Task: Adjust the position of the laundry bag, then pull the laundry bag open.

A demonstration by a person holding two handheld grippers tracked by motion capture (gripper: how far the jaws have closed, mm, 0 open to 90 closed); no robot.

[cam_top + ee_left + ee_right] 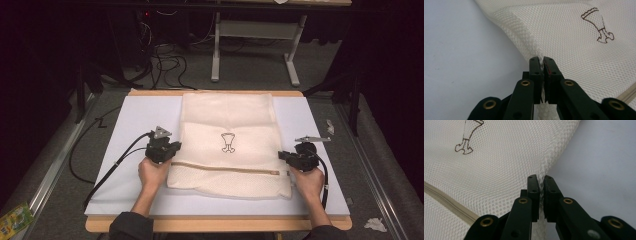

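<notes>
A cream mesh laundry bag (227, 142) lies on the pale sheet (130, 125) covering the table, with a brown outline drawing (228, 142) at its middle and a tan zipper (225, 168) across its near part. My left gripper (174, 149) is shut on the bag's left edge. In the left gripper view the mesh bag (564, 32) is pinched between the black jaws of the left gripper (541, 59). My right gripper (283, 155) is shut on the bag's right edge. The right gripper view shows the mesh bag (499, 162) clamped in the right gripper (541, 178).
The wooden table edge (215, 224) runs along the front. Cables (107, 167) trail from the left gripper over the sheet. A desk frame (255, 45) and cables stand on the floor beyond. Scraps (375, 224) lie on the floor at right.
</notes>
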